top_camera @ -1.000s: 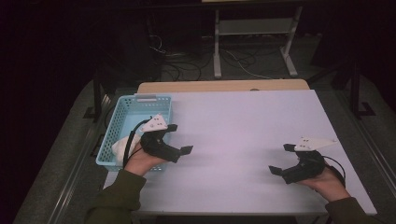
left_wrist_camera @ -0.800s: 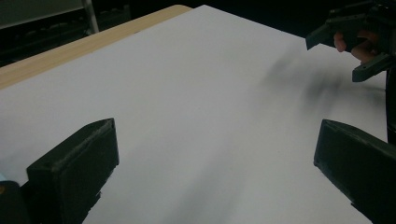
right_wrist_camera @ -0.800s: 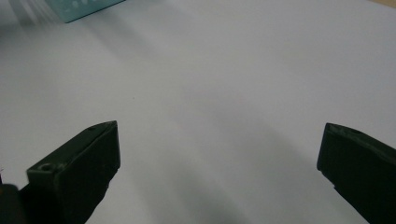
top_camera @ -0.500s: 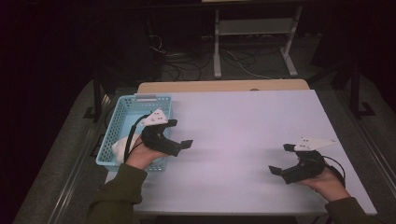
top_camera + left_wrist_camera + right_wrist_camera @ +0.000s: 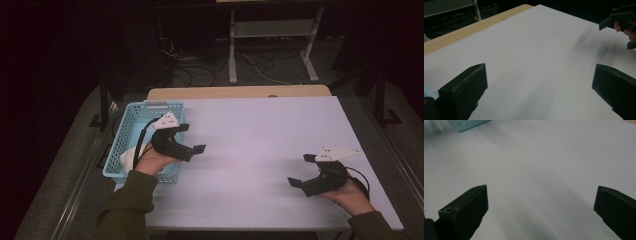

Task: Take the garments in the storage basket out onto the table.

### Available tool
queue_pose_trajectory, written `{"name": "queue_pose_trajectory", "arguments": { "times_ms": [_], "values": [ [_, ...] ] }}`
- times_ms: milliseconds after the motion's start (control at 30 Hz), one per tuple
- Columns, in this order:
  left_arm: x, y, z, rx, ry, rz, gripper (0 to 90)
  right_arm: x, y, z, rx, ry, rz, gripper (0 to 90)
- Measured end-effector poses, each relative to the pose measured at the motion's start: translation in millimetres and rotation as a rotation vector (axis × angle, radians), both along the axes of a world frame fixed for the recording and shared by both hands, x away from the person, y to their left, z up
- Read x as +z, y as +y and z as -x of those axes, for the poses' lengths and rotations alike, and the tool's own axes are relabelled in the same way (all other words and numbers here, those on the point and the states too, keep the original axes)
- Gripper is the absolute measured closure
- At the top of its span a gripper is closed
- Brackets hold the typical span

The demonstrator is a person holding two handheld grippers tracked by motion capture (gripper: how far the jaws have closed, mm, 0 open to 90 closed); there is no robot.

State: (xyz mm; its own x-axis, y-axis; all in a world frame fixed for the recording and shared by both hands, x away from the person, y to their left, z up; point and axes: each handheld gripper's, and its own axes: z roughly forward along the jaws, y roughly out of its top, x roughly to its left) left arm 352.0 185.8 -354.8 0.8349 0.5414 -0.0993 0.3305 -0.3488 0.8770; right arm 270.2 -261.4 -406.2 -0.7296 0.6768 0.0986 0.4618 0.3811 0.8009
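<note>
While both of the person's hands sit low over the white table (image 5: 260, 145), each one grips a black two-jaw tool with its jaws spread wide and nothing between them. In the high view the left gripper (image 5: 191, 138) hangs at the table's left side, right over the near right edge of a light blue plastic basket (image 5: 131, 125), its jaws pointing toward the middle of the table and its grey three-cornered plate turned upward. Something white and soft-looking (image 5: 131, 156) lies inside the basket at its near end, just beside the left hand (image 5: 152, 161); whether the hand touches it cannot be told, and what it is stays unclear. From the left gripper view the two dark jaws stand far apart at the bottom corners with bare white tabletop between them, a strip of pale wooden edge (image 5: 474, 27) runs along the table's far side, and the other hand's tool shows in the upper right corner. At the table's near right, the right gripper (image 5: 300, 170) is held just above the surface, well apart from the basket, its jaws also aimed inward. Its own camera looks across plain white tabletop between the widely parted jaws, with a corner of the blue basket (image 5: 469, 124) at the top left
</note>
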Motion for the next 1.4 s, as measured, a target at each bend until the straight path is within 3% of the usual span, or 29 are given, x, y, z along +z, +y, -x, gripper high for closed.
{"name": "queue_pose_trajectory", "arguments": {
  "times_ms": [600, 867, 1400],
  "values": [
    [3.2, 2.5, -14.1, 0.008, -0.007, -0.015, 0.0, -1.2, 1.7, -0.3, 0.005, 0.003, 0.002, 0.0],
    [0.3, 13.1, -22.3, 0.040, 0.002, -0.024, 0.0, -1.1, 0.4, -1.0, 0.002, 0.001, 0.001, 0.0],
    [7.4, 38.3, -20.6, 0.102, -0.020, -0.060, 0.0, -0.7, 2.2, -0.3, 0.011, 0.001, -0.003, 0.0]
  ]
}}
